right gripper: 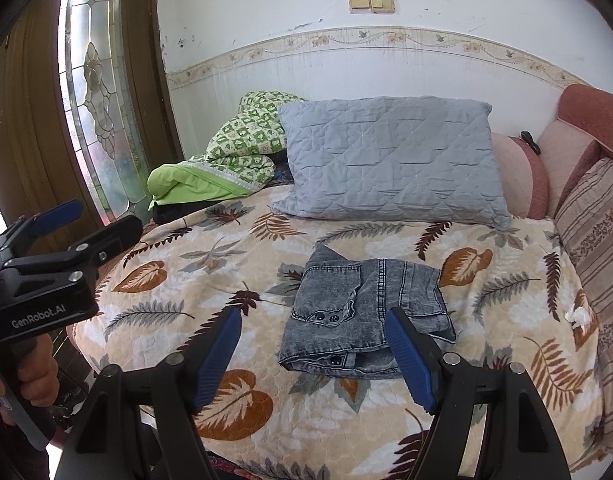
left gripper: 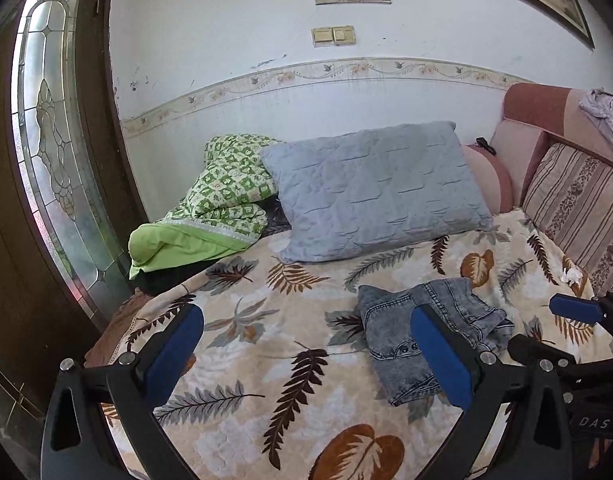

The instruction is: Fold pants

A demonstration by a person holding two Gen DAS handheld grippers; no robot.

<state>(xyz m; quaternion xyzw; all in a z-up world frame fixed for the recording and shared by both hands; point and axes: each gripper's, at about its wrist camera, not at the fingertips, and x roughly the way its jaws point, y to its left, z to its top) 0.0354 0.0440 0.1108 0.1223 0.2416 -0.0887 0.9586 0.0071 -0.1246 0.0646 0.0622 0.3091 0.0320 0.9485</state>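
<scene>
Grey-blue denim pants lie folded into a compact bundle on the leaf-patterned bedspread; they also show in the left wrist view. My left gripper is open and empty, held above the bed to the left of the pants; it also shows at the left edge of the right wrist view. My right gripper is open and empty, just in front of the pants, not touching them. Its blue fingertip shows at the right in the left wrist view.
A grey quilted pillow leans at the head of the bed. A green patterned quilt is bundled beside it. Pink sofa cushions and a striped cushion line the right side. A glass-panelled door stands at the left.
</scene>
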